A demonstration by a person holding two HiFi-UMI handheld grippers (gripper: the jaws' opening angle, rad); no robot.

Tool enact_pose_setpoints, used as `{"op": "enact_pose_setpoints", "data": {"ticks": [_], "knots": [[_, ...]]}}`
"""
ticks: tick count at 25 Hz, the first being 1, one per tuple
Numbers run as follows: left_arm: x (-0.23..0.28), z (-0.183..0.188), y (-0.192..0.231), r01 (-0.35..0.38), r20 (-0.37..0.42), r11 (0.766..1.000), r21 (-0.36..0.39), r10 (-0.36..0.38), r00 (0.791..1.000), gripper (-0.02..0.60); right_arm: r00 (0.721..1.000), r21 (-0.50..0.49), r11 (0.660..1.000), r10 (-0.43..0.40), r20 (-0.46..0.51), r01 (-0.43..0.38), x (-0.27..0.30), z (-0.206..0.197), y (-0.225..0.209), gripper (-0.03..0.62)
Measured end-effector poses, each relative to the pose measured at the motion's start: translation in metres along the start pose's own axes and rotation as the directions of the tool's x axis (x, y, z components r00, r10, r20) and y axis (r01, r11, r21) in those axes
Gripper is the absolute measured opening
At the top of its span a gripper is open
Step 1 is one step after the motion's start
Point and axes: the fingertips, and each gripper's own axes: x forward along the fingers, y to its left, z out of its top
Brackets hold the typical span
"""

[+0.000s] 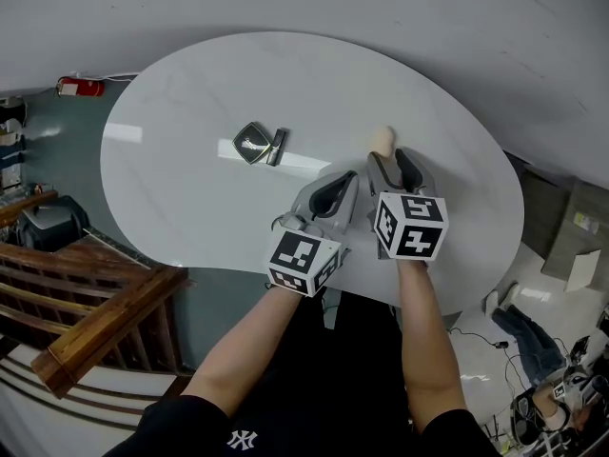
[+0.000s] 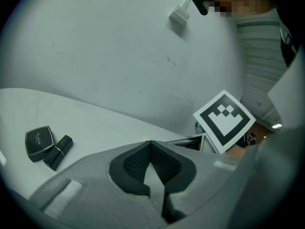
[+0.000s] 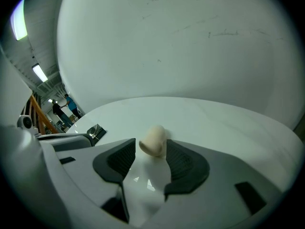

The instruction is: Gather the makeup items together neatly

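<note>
— Where do our grippers stand?
— Our left gripper (image 2: pixel 150 144) has its jaws shut together with nothing in them, above the table's (image 1: pixel 190 93) near edge. Our right gripper (image 1: pixel 392 156), just to its right, has its jaws apart. The beige sponge (image 3: pixel 153 140) sits between them, close against one pad.
— And the rest?
— We see the compact (image 1: pixel 251 143) and lipstick (image 1: pixel 277 147) side by side, further left, well apart from the sponge.

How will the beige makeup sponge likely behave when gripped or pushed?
The sponge looks soft and matte, so it probably squashes and feels light. Its rounded egg shape on the glossy table may let it roll or tip if nudged.
</note>
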Motion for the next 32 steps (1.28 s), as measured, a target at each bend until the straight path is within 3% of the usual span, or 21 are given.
{"op": "enact_pose_setpoints", "data": {"ticks": [8, 16, 32], "knots": [[0.001, 0.0, 0.004, -0.008, -0.003, 1.0, -0.003, 0.008, 1.0, 0.008, 0.999, -0.011, 1.0, -0.003, -0.038, 0.003, 0.007, -0.002, -0.003, 0.143], [-0.015, 0.002, 0.005, -0.005, 0.016, 1.0, -0.006, 0.005, 1.0, 0.008, 1.0, -0.023, 1.0, -0.012, -0.025, 0.011, -0.005, -0.005, 0.006, 0.133], [-0.09, -0.017, 0.012, -0.031, 0.048, 1.0, 0.004, 0.031, 0.998, 0.008, 0.999, -0.053, 0.998, 0.035, 0.0, -0.035, -0.054, -0.061, 0.074, 0.133]]}}
